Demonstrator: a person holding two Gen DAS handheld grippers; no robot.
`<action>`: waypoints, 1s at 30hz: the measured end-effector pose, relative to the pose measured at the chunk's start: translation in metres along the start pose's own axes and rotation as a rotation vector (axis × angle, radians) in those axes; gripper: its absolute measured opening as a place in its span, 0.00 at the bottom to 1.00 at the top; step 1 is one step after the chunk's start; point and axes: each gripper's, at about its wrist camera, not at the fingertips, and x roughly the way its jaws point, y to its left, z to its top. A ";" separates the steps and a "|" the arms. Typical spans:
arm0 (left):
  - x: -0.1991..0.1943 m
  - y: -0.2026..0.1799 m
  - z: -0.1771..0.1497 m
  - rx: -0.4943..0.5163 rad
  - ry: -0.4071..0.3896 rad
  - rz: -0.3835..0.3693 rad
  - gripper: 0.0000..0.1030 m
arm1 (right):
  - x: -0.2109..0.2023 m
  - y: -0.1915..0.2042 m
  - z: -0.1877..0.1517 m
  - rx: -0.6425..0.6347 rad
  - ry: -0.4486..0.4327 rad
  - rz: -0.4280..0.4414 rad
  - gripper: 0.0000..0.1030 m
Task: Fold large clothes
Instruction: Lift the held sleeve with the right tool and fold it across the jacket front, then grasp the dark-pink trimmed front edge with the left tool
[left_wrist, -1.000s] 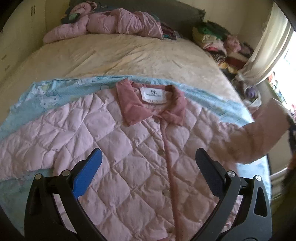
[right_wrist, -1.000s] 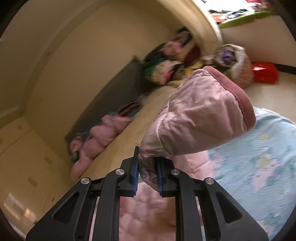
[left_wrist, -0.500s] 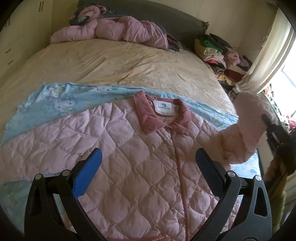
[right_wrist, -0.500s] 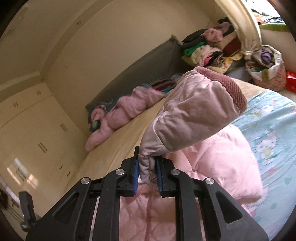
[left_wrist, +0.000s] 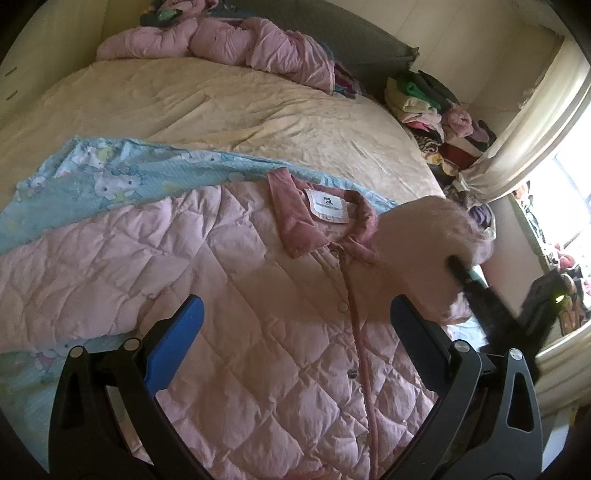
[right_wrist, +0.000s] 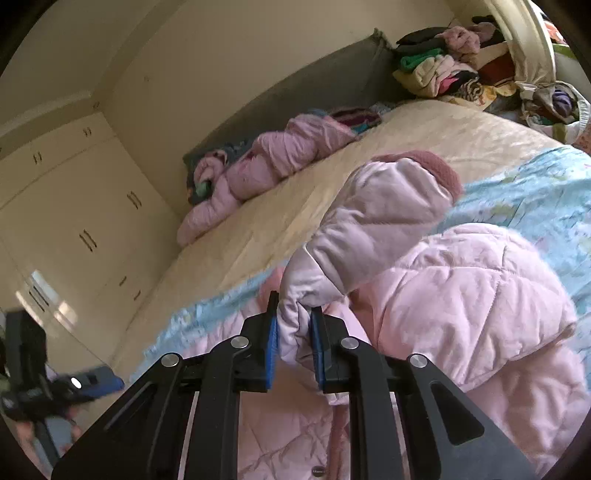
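Bed (left_wrist: 229, 110) | left gripper (left_wrist: 295, 325) fingers wide apart, empty | right gripper (right_wrist: 294, 341) fingers pinching jacket sleeve (right_wrist: 369, 221)

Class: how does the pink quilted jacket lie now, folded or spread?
Mostly spread: the pink quilted jacket lies open-flat, buttoned, but one sleeve is lifted by the right hand-held gripper.

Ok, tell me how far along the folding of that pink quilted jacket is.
Done: the pink quilted jacket lies spread, buttoned, front up on the blue patterned sheet.

In hand: the right gripper is shut on the sleeve, which is lifted over the jacket's body, cuff up. The left gripper hangs open above the front, holding nothing.

Left: laying that sleeve down, the other sleeve, then folding the body.
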 end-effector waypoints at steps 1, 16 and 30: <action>0.002 0.002 0.000 -0.005 0.004 -0.004 0.92 | 0.007 0.003 -0.007 -0.012 0.014 -0.011 0.14; 0.046 0.021 -0.013 -0.087 0.059 -0.069 0.92 | 0.058 0.023 -0.075 -0.141 0.219 0.067 0.54; 0.108 0.055 -0.038 -0.244 0.203 -0.077 0.91 | 0.019 0.041 -0.110 -0.175 0.338 0.140 0.83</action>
